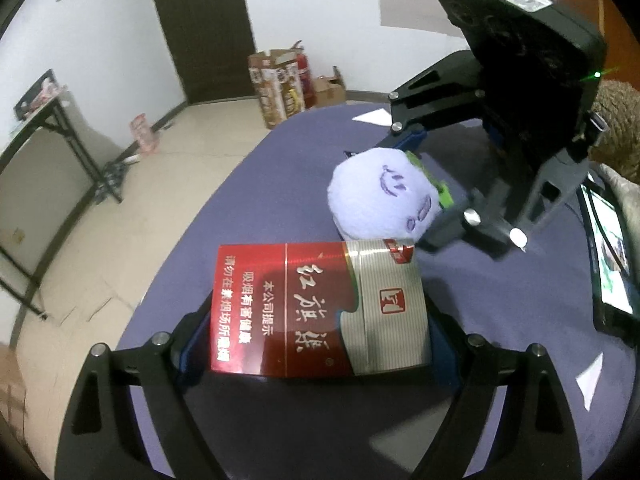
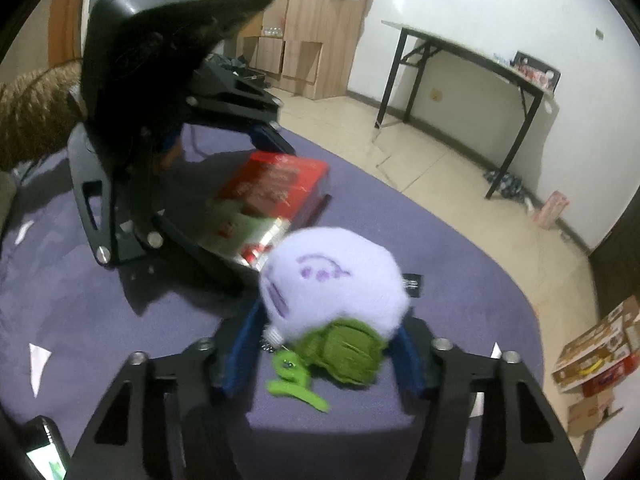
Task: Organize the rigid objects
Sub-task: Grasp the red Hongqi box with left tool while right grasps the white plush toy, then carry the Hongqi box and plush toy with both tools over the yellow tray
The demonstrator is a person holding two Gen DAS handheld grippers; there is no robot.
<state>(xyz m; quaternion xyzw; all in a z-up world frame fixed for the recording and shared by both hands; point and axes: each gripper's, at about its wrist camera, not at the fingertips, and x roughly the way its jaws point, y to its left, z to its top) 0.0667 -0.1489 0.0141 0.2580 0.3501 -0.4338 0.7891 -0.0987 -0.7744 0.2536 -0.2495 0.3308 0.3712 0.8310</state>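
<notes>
Item one: a red and silver cigarette pack (image 1: 320,308) with Chinese lettering, held flat between the blue pads of the left gripper (image 1: 316,320). The jaws stood fairly wide and pressed on the pack's two long sides. The pack hung over the near part of a purple tablecloth (image 1: 500,300); whether it touched the cloth could not be told. In the right wrist view the same pack (image 2: 276,192) appeared at left of centre, tilted, under the black body of the left gripper (image 2: 256,184).

Item two: a pale lilac plush ball (image 2: 332,284) with a stitched purple face, a green leafy cap (image 2: 348,354) at its near end and a green clip (image 2: 296,384) lying on the cloth just beside it. It sat between the blue pads of the right gripper (image 2: 324,344). The jaws were about a third open; no earlier picture being given, only this is recorded: the pads stood close on either flank of the toy, and whether they pressed it could not be told through the blur. In the left wrist view the plush ball (image 1: 380,196) lay just beyond the far edge of the pack, nearly touching it, with the right gripper (image 1: 404,184) coming down from the upper right.

Surroundings: a phone (image 1: 608,256) with a lit screen at the right edge of the cloth; white paper scraps (image 1: 372,115) on the cloth. On the tiled floor (image 1: 132,208) beyond, printed cartons (image 1: 276,80) stood near a dark door (image 1: 200,28). A black-legged folding table (image 2: 472,76) stood against the white wall. A brown knitted sleeve (image 2: 36,108) showed behind the left gripper.
</notes>
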